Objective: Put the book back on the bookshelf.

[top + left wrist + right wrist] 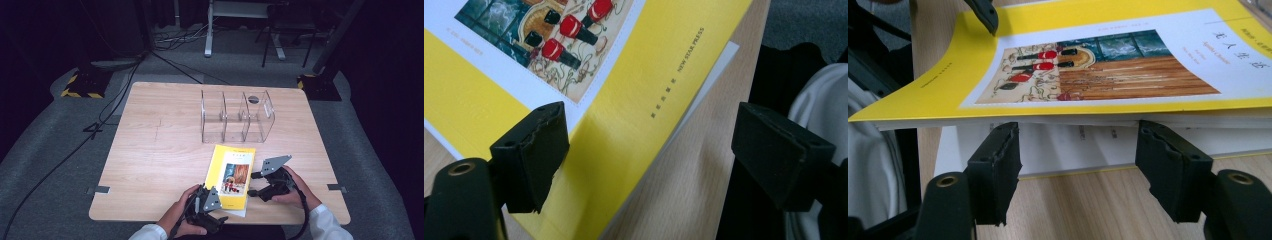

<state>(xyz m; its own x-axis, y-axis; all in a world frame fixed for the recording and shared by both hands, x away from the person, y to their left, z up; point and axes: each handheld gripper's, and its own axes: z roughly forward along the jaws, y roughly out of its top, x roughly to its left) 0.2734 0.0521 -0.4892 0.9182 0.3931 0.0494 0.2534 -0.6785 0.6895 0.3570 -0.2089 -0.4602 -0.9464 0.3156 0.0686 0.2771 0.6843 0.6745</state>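
A yellow book (231,175) was seen lying flat near the front edge of a wooden table (155,150), just in front of a clear three-slot organizer (236,116). The left gripper (214,200) was held open at the book's near corner, one jaw over the cover and one off the table's edge, gripping nothing. The right gripper (256,184) was held open against the book's right edge, where the cover was lifted off the pages.

The yellow paperback book (231,175) has a smooth, slightly glossy card cover over matt white paper pages. The pale wooden table (155,150) looks matt and grainy. The clear plastic three-slot organizer (236,116) is shiny, and the black jaw pads (996,170) look like rough rubber.
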